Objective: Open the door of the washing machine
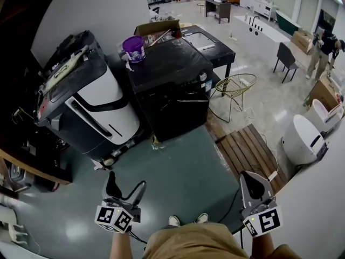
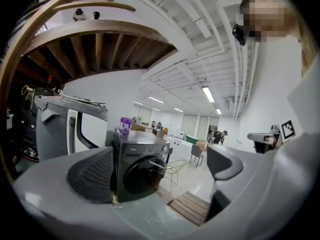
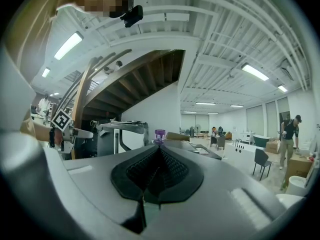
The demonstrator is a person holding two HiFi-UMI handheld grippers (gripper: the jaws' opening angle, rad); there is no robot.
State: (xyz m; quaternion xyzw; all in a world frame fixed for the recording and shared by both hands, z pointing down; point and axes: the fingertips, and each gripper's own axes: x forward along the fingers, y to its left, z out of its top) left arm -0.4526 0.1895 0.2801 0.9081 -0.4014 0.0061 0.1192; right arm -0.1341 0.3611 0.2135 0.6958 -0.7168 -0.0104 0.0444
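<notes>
The black front-loading washing machine (image 1: 171,74) stands ahead on the green floor, its round door (image 1: 178,112) facing me and shut. In the left gripper view the washing machine (image 2: 139,166) shows between the two jaws, still far off. My left gripper (image 1: 125,190) is held low at the lower left, open, with nothing between its fingers. My right gripper (image 1: 250,183) is at the lower right, shut and empty; in the right gripper view its dark pads (image 3: 159,174) meet and hide most of the machine. Both grippers are well short of the door.
A purple cup (image 1: 133,48) sits on the machine's top. A large white and grey appliance (image 1: 91,99) leans to its left. A gold wire chair (image 1: 235,86), a wooden pallet (image 1: 249,151) and a white round unit (image 1: 301,139) lie to the right. A person (image 1: 323,47) stands far off.
</notes>
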